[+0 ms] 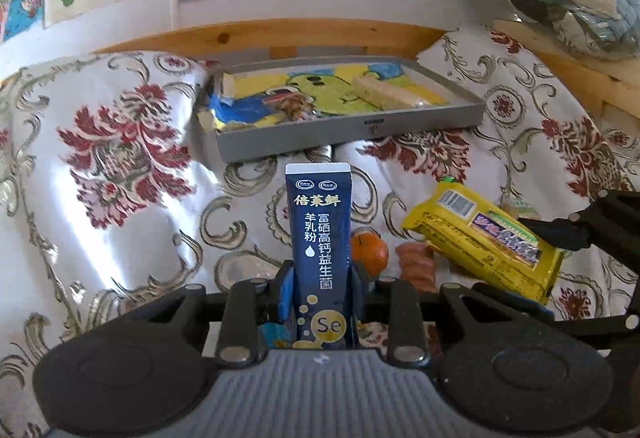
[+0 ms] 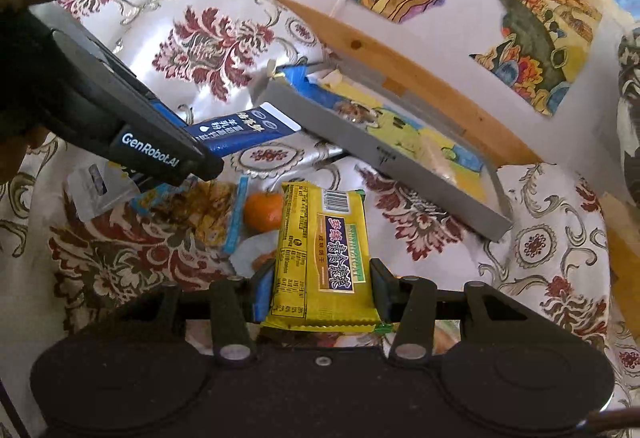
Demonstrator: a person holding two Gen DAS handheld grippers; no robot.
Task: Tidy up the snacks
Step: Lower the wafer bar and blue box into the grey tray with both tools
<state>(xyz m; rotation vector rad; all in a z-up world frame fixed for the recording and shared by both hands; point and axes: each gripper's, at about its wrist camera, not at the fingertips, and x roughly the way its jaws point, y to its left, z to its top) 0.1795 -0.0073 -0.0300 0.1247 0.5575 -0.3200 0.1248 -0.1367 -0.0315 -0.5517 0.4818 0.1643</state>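
My left gripper (image 1: pixel 319 288) is shut on a dark blue milk-powder sachet (image 1: pixel 319 246) that points toward a grey tray (image 1: pixel 348 136). The tray holds a colourful paper lining and a pale wafer pack (image 1: pixel 386 93). My right gripper (image 2: pixel 322 286) is shut on a yellow biscuit pack (image 2: pixel 322 258), also seen at the right of the left wrist view (image 1: pixel 484 238). In the right wrist view the left gripper (image 2: pixel 200 154) holds the blue sachet (image 2: pixel 244 130) just short of the tray's (image 2: pixel 360 154) near wall. An orange mandarin (image 2: pixel 264 210) lies on the cloth below.
A floral cloth (image 1: pixel 120 158) covers the surface. More snacks lie loose on it: a blue-edged packet (image 2: pixel 200 214), a clear wrapper (image 2: pixel 94 186) and a reddish-orange snack (image 1: pixel 416 262). A wooden rail (image 1: pixel 280 32) and a wall with drawings stand behind the tray.
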